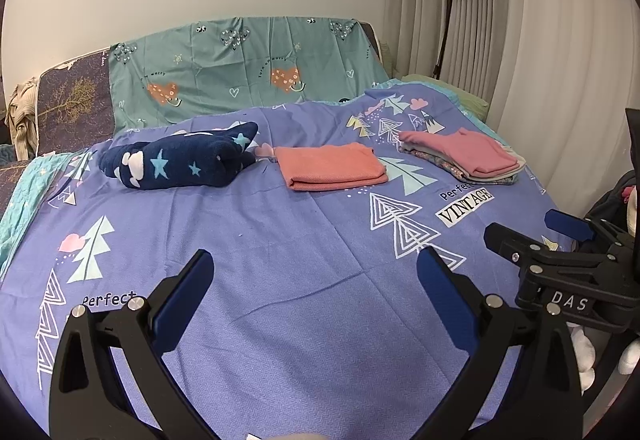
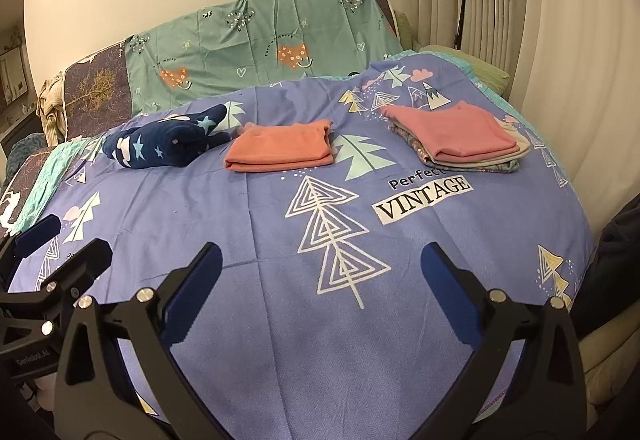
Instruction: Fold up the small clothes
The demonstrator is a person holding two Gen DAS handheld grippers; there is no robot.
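Both hand-held grippers, left and right, hover spread and empty over the bed. At twelve o'clock lies the folded orange garment; the stacked clothes at two o'clock hide their lower layers.

Three lots of clothes sat in a row across the bed. A navy star-print fleece piece lay bunched up at the left, a coral garment folded flat in the middle, and a pink-topped folded stack sat right.
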